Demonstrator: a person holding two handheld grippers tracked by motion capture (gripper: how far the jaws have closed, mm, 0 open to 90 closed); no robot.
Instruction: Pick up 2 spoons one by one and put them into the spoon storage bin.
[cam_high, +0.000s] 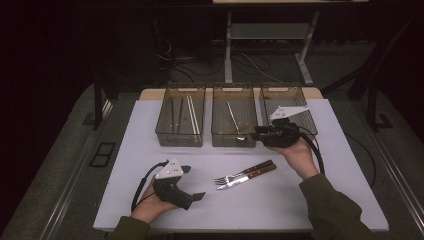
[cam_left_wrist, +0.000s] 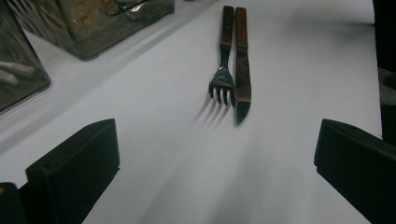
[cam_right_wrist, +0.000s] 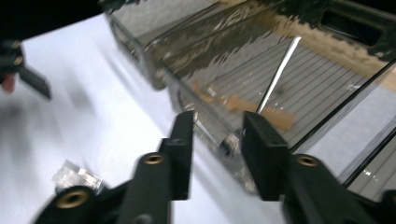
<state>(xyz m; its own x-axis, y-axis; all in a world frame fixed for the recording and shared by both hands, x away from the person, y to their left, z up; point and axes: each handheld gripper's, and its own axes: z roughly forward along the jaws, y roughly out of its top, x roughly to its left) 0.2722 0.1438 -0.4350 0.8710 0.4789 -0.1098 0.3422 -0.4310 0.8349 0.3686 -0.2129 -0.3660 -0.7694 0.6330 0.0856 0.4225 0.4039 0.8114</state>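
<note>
Your right gripper (cam_high: 260, 133) sits right of centre in the high view, at the front edge of the middle clear plastic bin (cam_high: 234, 120); its jaws stand partly apart with nothing between them. In the right gripper view they frame that bin's wall, and a long silver spoon (cam_right_wrist: 276, 77) lies inside — upper right of the frame. Your left gripper (cam_high: 192, 182) rests low and left in the high view, jaws spread wide and empty. Between your two hands, at lower centre, a wooden-handled fork (cam_high: 239, 175) and a wooden-handled steak knife (cam_high: 247, 178) lie side by side on the white tabletop (cam_high: 310, 210), touching — in the left gripper view they sit at upper centre.
</note>
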